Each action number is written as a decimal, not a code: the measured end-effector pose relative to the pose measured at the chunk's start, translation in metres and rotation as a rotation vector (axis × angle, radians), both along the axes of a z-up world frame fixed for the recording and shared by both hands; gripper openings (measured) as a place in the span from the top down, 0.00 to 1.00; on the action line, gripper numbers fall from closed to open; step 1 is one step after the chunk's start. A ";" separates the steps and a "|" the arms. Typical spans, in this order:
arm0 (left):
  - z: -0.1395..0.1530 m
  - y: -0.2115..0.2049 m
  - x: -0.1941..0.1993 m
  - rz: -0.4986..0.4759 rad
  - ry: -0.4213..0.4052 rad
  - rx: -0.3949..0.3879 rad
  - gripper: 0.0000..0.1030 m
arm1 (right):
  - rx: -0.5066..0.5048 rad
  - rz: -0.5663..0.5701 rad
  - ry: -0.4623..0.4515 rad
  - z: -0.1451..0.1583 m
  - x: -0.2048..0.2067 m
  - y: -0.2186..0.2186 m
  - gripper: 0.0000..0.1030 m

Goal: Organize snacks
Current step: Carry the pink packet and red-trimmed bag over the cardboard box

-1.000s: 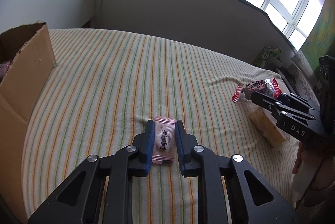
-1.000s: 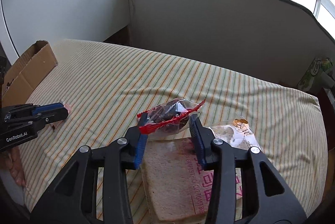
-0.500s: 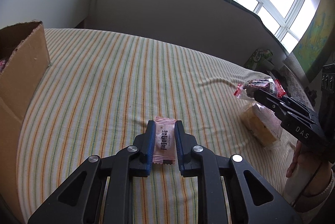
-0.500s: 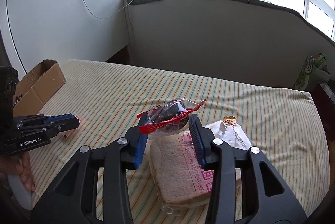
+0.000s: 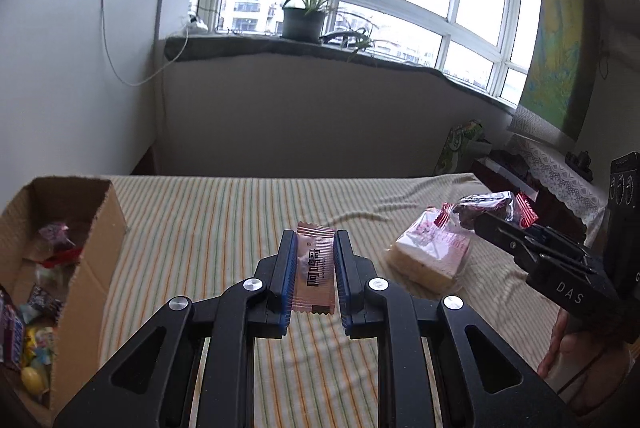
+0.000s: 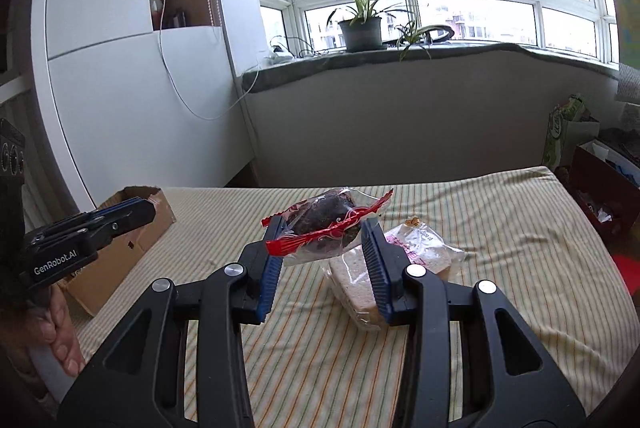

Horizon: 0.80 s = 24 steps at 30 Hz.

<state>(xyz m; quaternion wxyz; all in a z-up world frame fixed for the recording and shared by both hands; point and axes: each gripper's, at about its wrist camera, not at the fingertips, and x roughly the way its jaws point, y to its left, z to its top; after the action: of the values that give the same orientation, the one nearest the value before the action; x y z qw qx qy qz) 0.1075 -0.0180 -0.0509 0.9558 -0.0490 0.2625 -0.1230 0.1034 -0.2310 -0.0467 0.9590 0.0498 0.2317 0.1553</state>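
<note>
My left gripper (image 5: 314, 248) is shut on a small pink snack packet (image 5: 314, 270) and holds it above the striped cloth. My right gripper (image 6: 325, 228) is shut on a clear, red-edged bag with a dark snack (image 6: 326, 222), also lifted off the surface. In the left wrist view the right gripper (image 5: 486, 222) shows at the right with that bag (image 5: 486, 204). In the right wrist view the left gripper (image 6: 136, 210) appears at the left, in front of the cardboard box (image 6: 132, 244). A wrapped slice of bread (image 6: 404, 252) lies on the cloth below the right gripper.
The open cardboard box (image 5: 100, 228) at the left holds several wrapped snacks (image 5: 32, 292). The striped cloth (image 5: 224, 212) covers the table. A low wall with a potted plant (image 5: 304, 16) runs behind. Bags and boxes (image 6: 592, 180) stand off the right edge.
Both grippers have risen off the cloth with their packets and tilted up, so the windows now show. The cardboard box's inside has come into the left wrist view.
</note>
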 end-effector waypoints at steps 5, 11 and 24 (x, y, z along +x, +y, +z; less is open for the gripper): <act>0.039 0.008 -0.037 -0.014 -0.114 -0.020 0.84 | -0.018 -0.006 -0.076 0.038 -0.032 0.010 0.60; 0.061 0.031 -0.068 -0.003 -0.182 -0.062 0.84 | -0.045 0.020 -0.119 0.060 -0.060 0.036 0.60; 0.057 0.079 -0.092 0.071 -0.203 -0.121 0.84 | -0.102 0.151 -0.110 0.063 -0.068 0.109 0.60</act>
<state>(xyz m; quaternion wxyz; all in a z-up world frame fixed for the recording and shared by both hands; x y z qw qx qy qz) 0.0159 0.0605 0.0056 0.9765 -0.1033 0.1548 -0.1088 0.0350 -0.1223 0.0163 0.9572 -0.0252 0.1892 0.2177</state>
